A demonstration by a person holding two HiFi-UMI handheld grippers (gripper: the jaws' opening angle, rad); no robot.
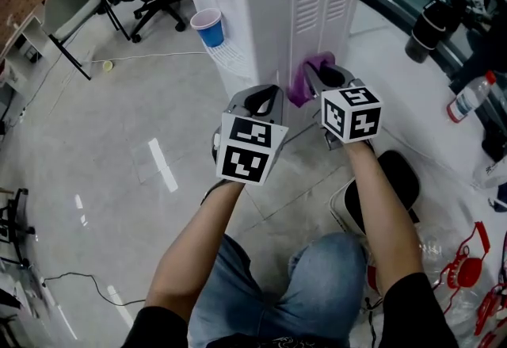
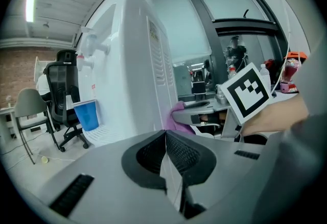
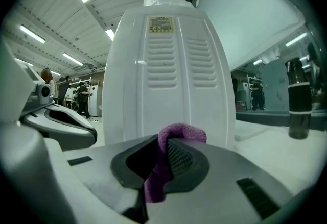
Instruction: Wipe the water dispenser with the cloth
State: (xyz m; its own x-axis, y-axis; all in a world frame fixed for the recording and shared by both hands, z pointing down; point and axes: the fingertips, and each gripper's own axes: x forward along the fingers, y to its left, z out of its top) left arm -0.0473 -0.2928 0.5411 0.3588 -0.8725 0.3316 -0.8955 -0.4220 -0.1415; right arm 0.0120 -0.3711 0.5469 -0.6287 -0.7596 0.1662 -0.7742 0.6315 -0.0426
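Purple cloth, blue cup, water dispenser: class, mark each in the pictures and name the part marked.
purple cloth (image 3: 181,130), right gripper view, the fold at its top
blue cup (image 1: 211,31), head view, its side wall
water dispenser (image 3: 171,95), right gripper view, its vented back panel

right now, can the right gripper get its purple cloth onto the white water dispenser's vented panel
Probably yes: the right gripper, shut on the purple cloth, faces the white water dispenser's vented panel head-on with nothing between them.
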